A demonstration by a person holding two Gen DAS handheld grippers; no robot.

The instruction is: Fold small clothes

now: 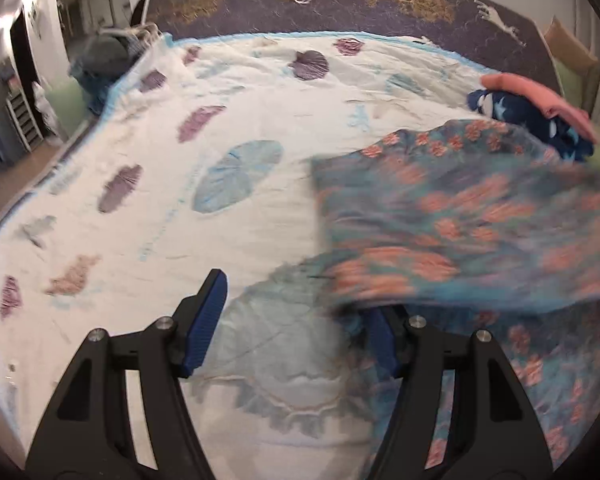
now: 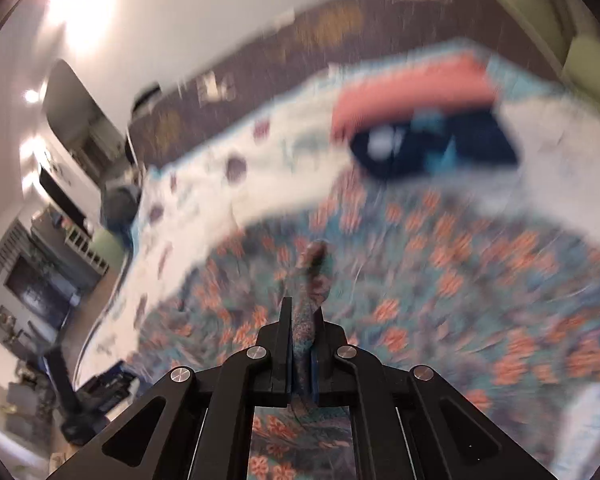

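A teal garment with orange flowers (image 1: 472, 216) lies on the white shell-print bedspread (image 1: 204, 128), one part lifted and blurred with motion. My left gripper (image 1: 296, 320) is open above the bedspread; the garment's edge overhangs its right finger (image 1: 382, 340). My right gripper (image 2: 303, 320) is shut on a pinched fold of the flowered garment (image 2: 420, 280), which spreads out beneath it. The right wrist view is blurred.
A stack of folded clothes, pink (image 1: 540, 100) over dark blue (image 1: 556, 128), lies at the bed's far right, and shows in the right wrist view (image 2: 416, 88). A dark headboard with deer print (image 1: 340, 0) runs along the back. A heap of dark clothes (image 1: 100, 60) sits at the far left corner.
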